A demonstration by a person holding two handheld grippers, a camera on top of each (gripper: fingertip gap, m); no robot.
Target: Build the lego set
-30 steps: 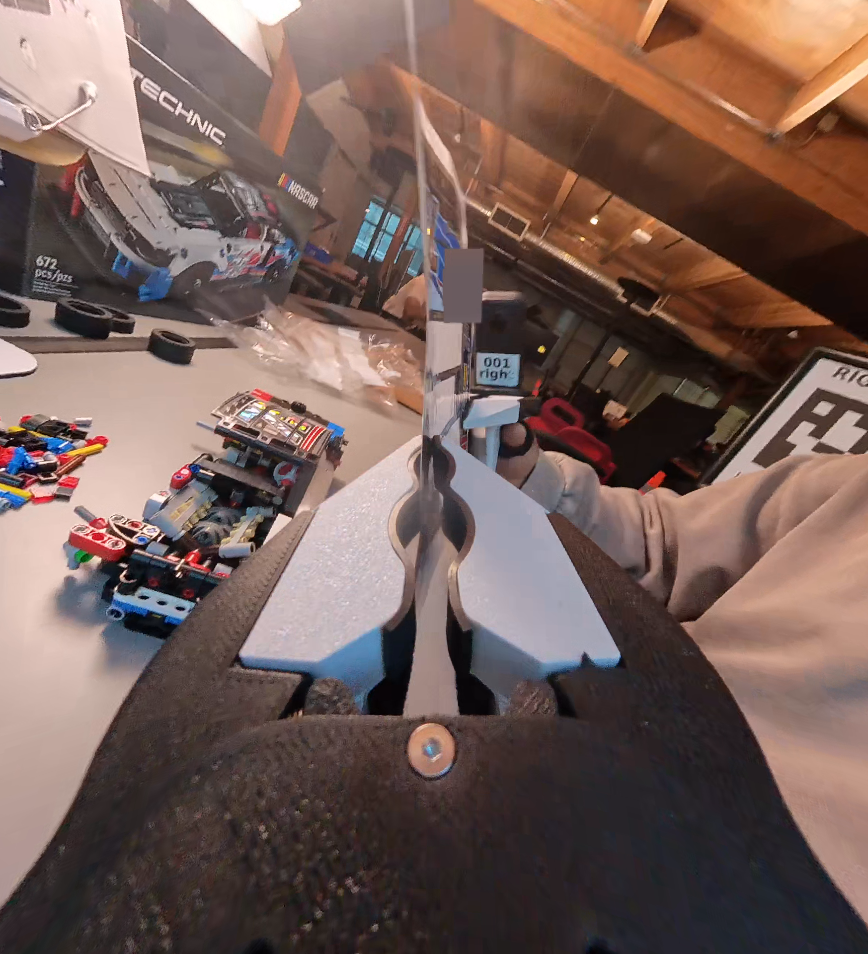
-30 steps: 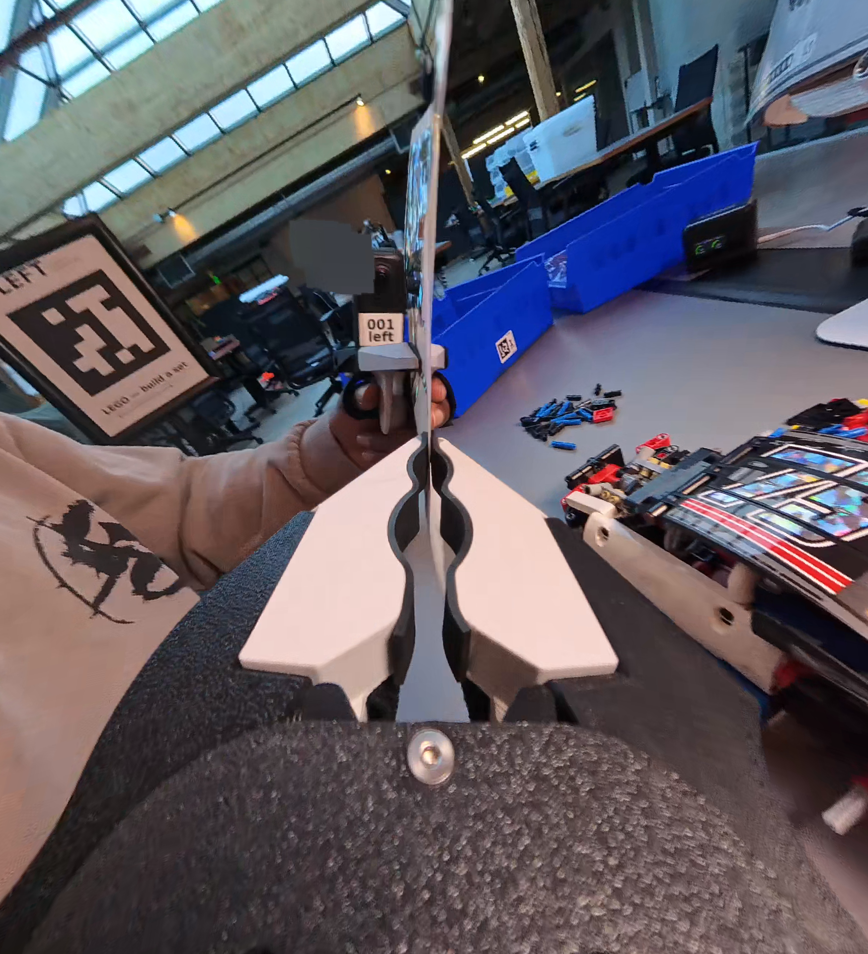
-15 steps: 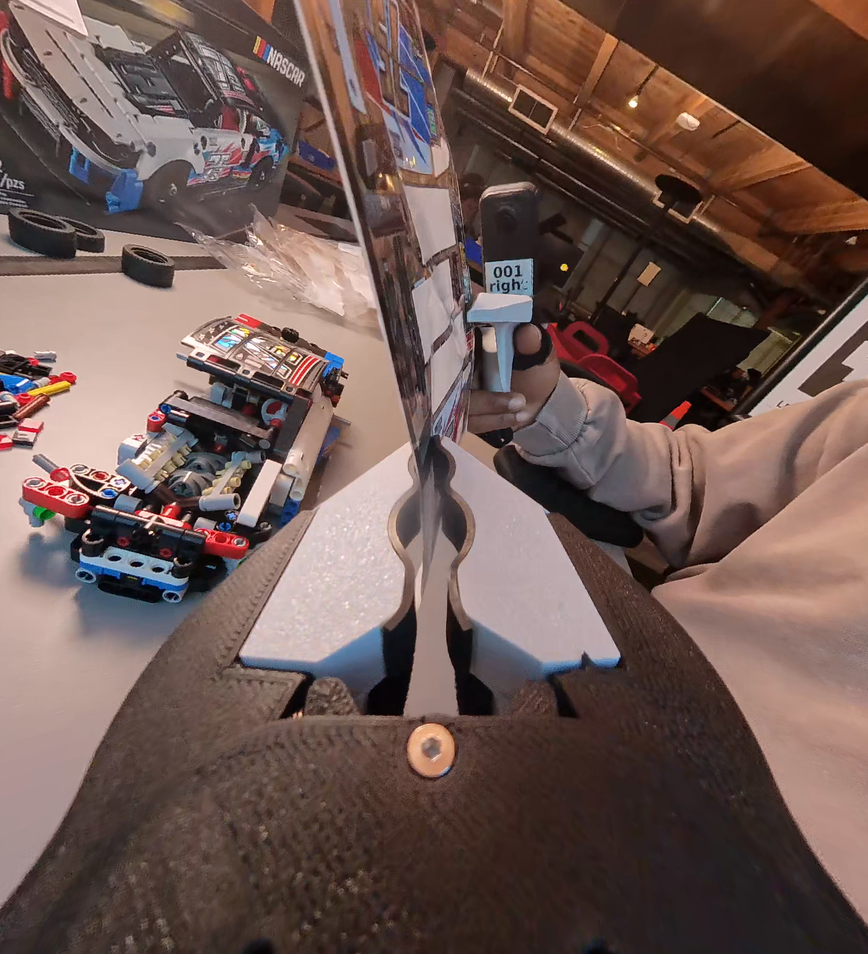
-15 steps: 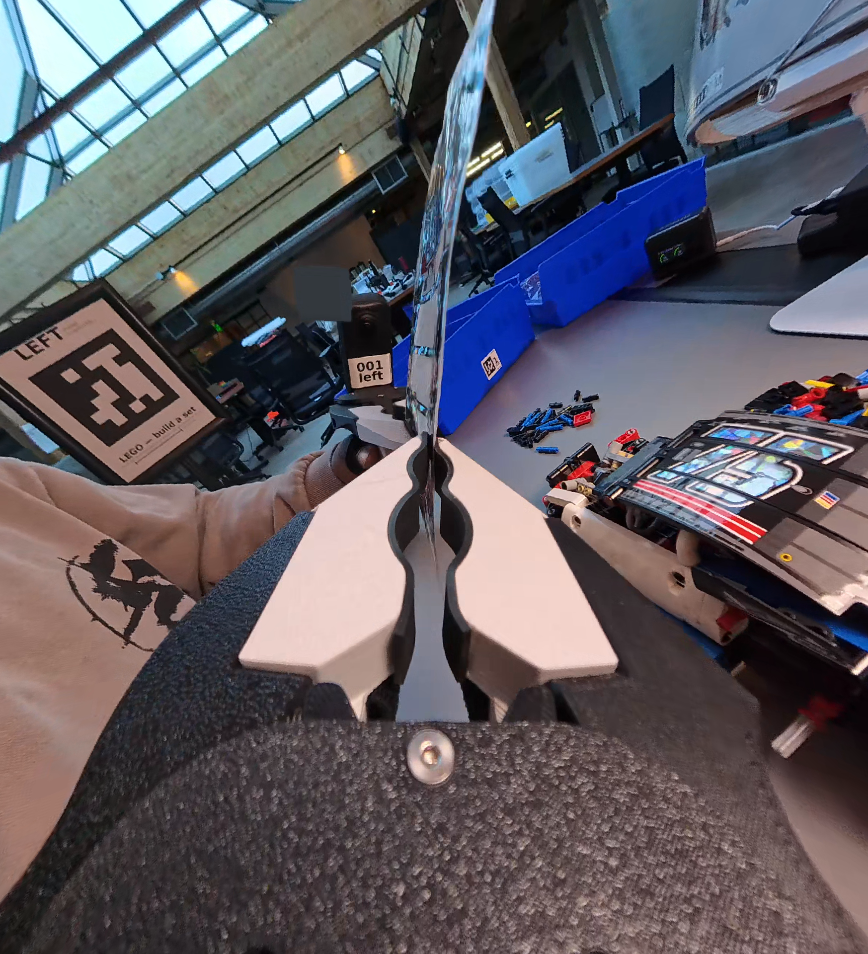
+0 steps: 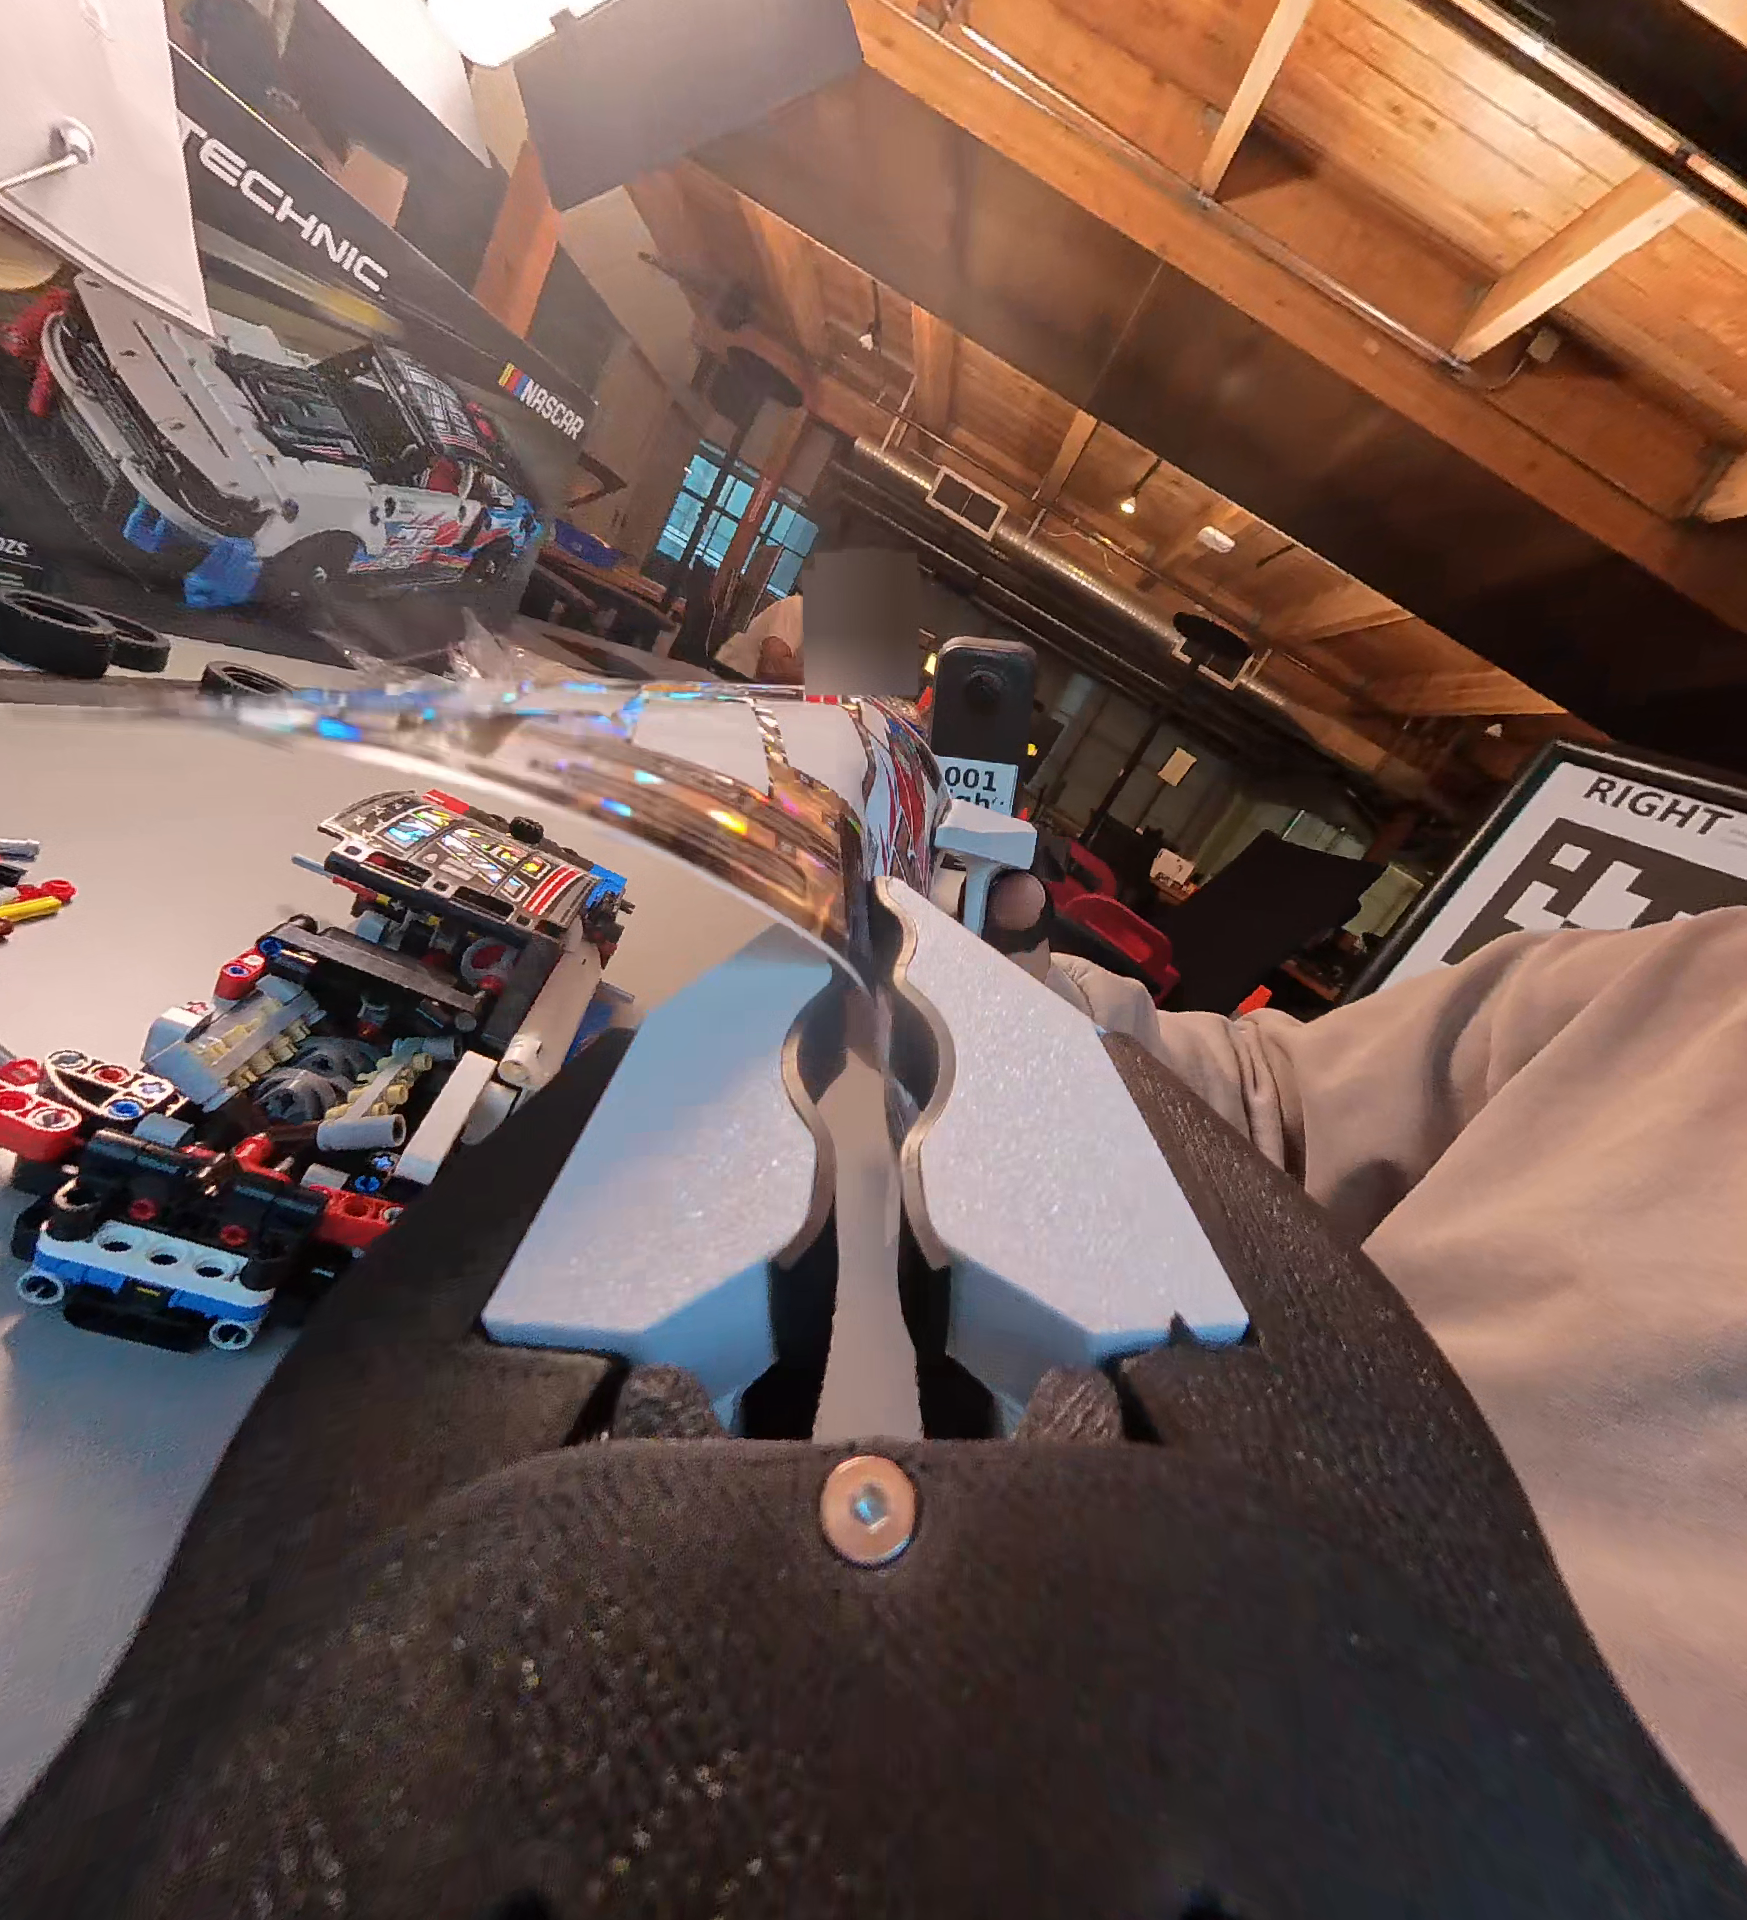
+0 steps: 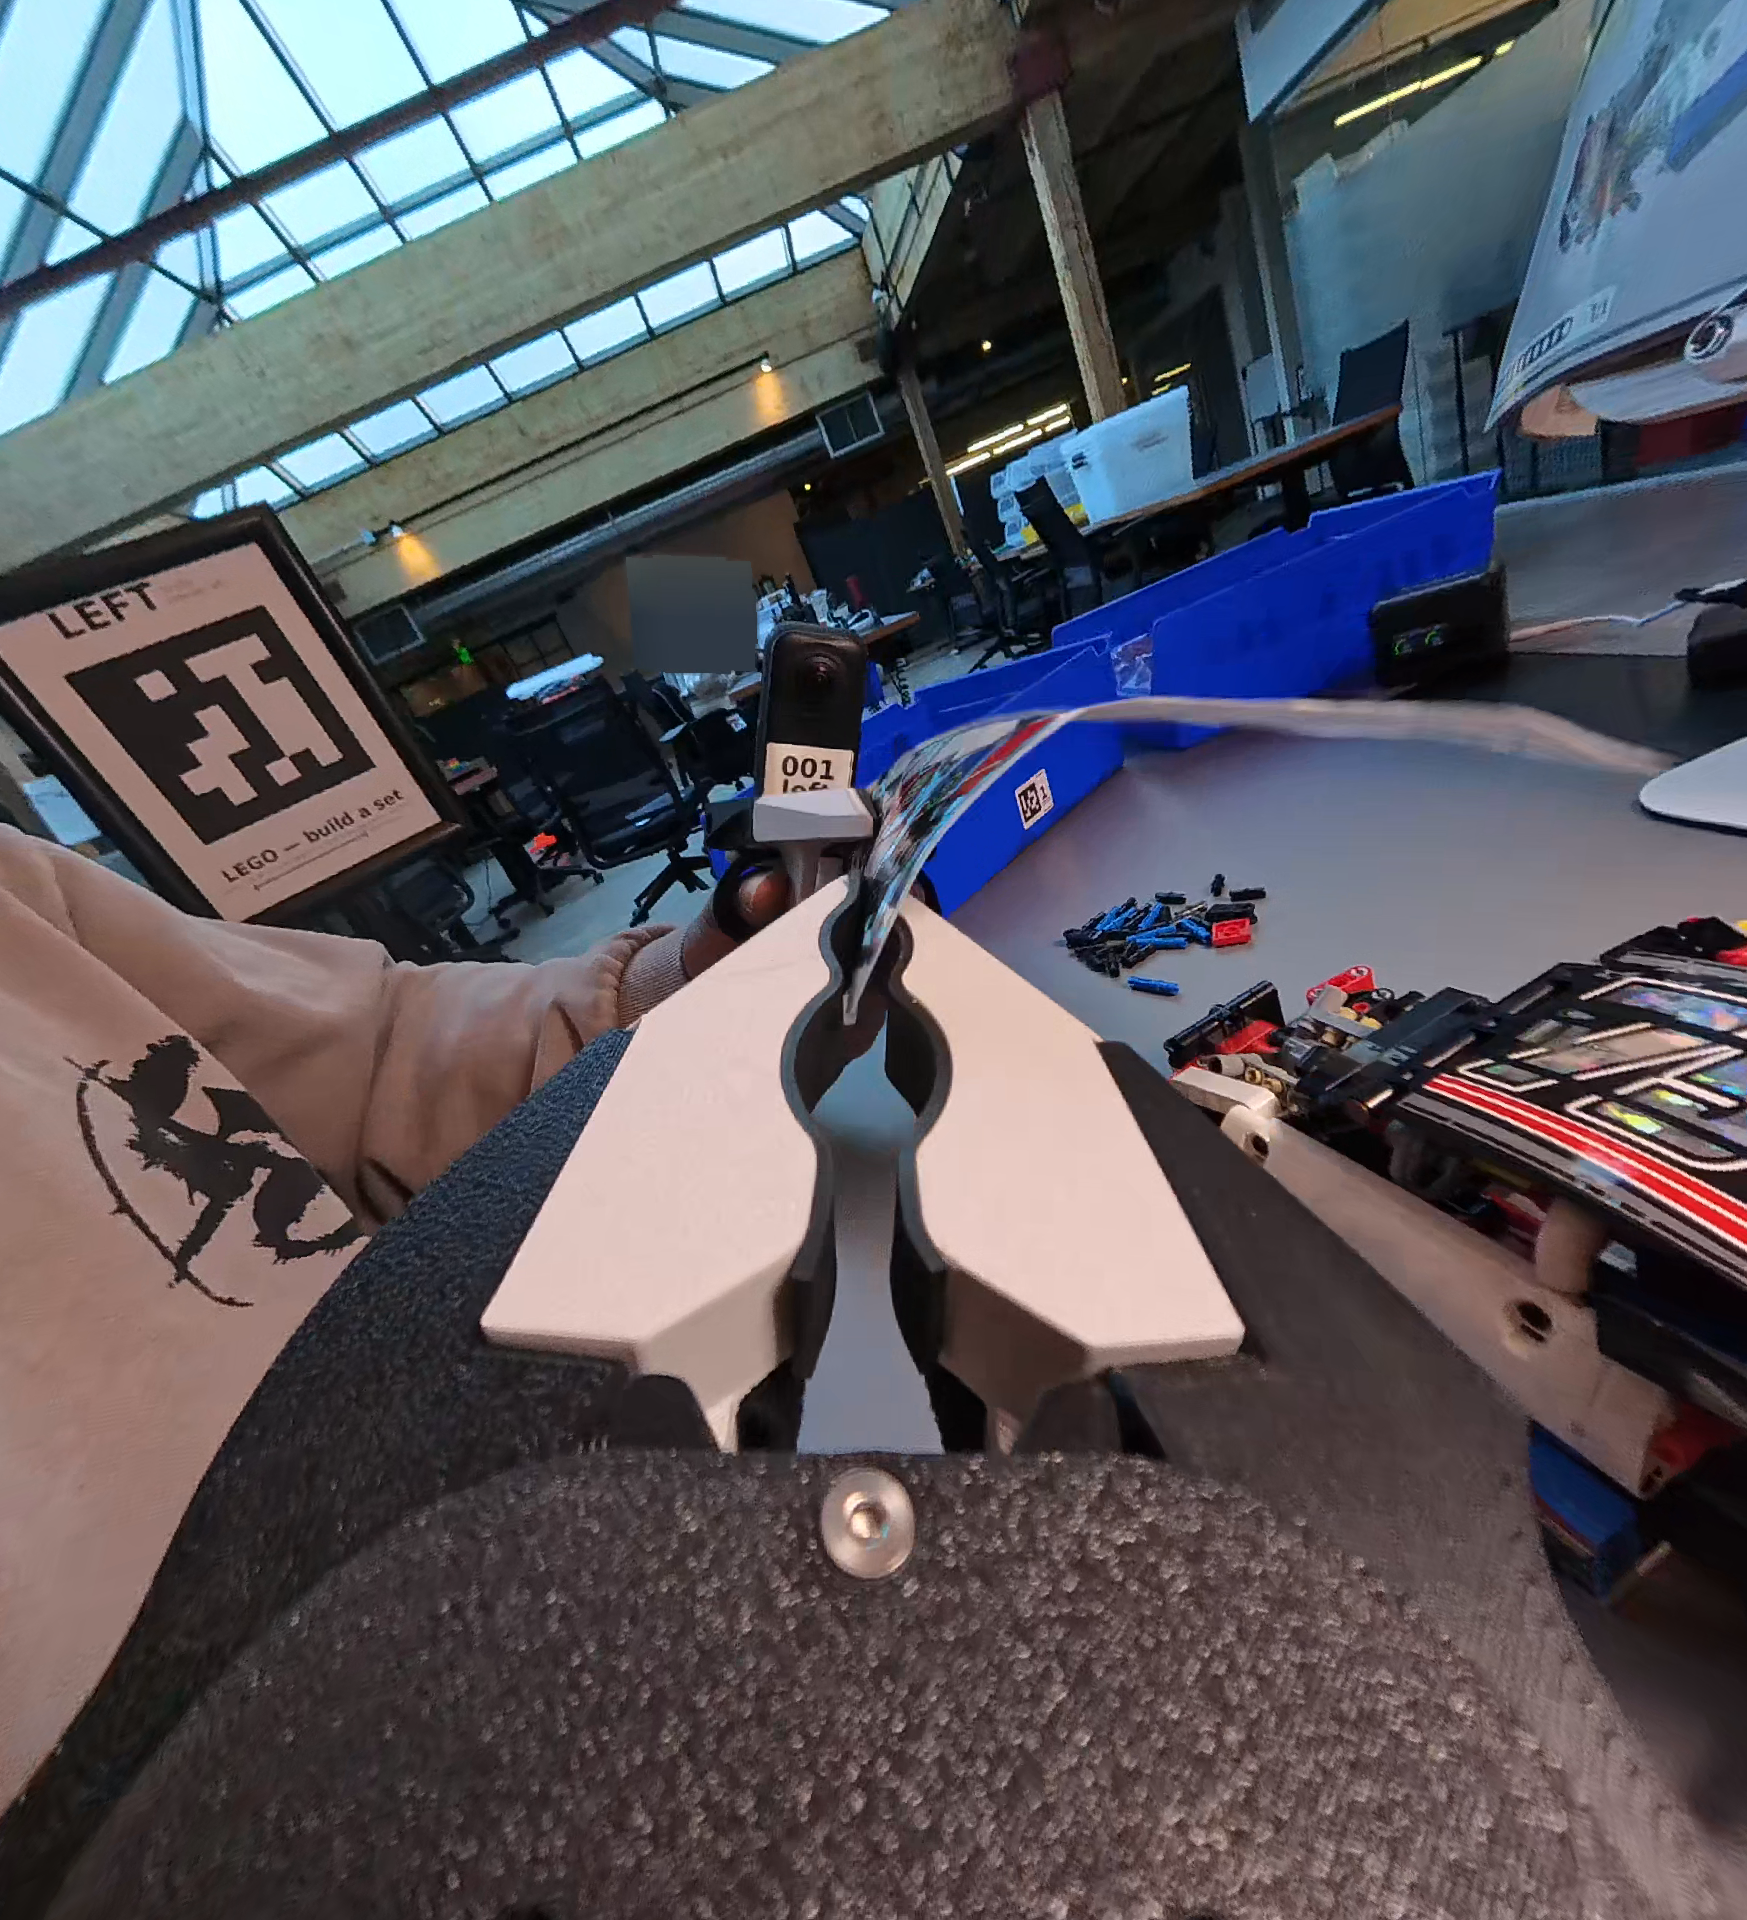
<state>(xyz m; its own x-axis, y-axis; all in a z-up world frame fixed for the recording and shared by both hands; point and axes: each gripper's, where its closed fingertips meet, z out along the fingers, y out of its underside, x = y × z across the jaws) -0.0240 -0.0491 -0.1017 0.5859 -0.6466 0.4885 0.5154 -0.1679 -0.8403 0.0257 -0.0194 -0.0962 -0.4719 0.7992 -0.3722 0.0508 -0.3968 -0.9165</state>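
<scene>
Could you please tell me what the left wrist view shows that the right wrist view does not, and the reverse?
Only the left wrist view shows the set's box, loose black tyres and the car's open engine end.

Only the right wrist view shows blue bins, a pile of blue and black pins and the skylight.

Both show the partly built car, the grey table, and the glossy sticker sheet, bowed over flat, pinched by the left gripper and the right gripper, both shut on it.
</scene>
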